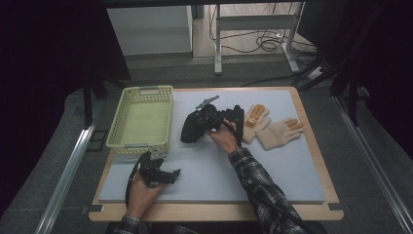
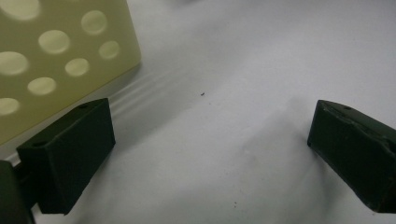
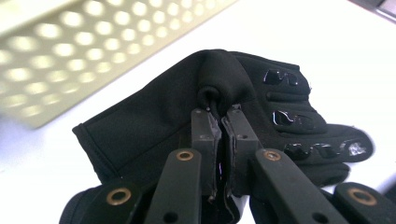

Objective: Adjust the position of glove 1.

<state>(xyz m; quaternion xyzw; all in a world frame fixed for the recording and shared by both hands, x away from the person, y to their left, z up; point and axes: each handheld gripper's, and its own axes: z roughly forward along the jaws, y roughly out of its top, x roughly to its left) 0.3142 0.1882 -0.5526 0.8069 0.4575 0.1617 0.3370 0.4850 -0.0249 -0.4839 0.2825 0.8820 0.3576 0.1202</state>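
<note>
Pinching a fold of the black glove point(image 3: 154, 116), the right gripper point(image 3: 219, 119) has its jaws pressed nearly together on a ridge of fabric bunched up between the pads. In the high view the glove point(image 1: 191, 127) hangs from that gripper point(image 1: 207, 119) near the middle of the grey mat point(image 1: 272, 170), at about three o'clock from the yellow basket point(image 1: 142, 92) and nine o'clock from the pair of cream gloves point(image 1: 272, 129). The left gripper point(image 2: 210, 135) rests at about six o'clock from the basket, its jaws wide apart with nothing but bare mat between them.

The glove looks light, soft and limp, so it should drape and swing rather than keep its shape. A pinch on gathered cloth near the back of the hand seems a sound hold; the glossy printed patches on the fingers point(image 3: 299, 116) may be slicker, and a thin single layer could slip out
</note>
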